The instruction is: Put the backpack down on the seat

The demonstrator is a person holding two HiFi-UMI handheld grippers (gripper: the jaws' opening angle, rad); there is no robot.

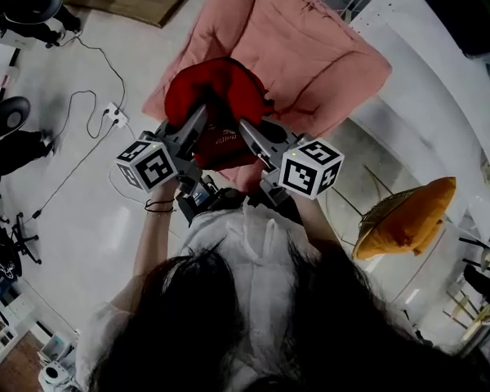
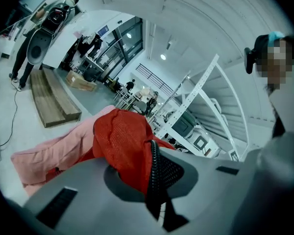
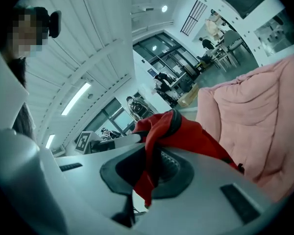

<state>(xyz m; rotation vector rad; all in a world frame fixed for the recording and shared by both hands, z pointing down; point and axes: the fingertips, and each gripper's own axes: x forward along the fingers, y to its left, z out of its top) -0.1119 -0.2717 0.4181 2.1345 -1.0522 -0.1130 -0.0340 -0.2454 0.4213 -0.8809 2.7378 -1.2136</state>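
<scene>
Tongs, left (image 1: 198, 121): shut on a fold of red fabric with a black mesh edge at the backpack's near left side; clamp shows clearly in the left gripper view (image 2: 154, 173).
Backpack (image 1: 215, 96): red, bunched up and hanging from both tongs. It lies straight ahead of them, over the front part of the seat. Whether its bottom touches the cushion, cannot tell.
Tongs, right (image 1: 249, 129): closed on a red strap or fold at the near right side, with a tail of fabric drooping below the pads (image 3: 154, 168).
Seat (image 1: 318, 64): pink quilted cushion directly beyond and under the backpack, extending up and to the right in the head view.
Key relation: backpack sits between the tongs and the seat back. Its long axis looks to run away from the person, toward the seat back. Both hands are about equally near, converging on its near edge; likely only lowering and release are left.
Writing: small pale mark on the backpack's near face, too small to read. Marker cubes carry square patterns only.
</scene>
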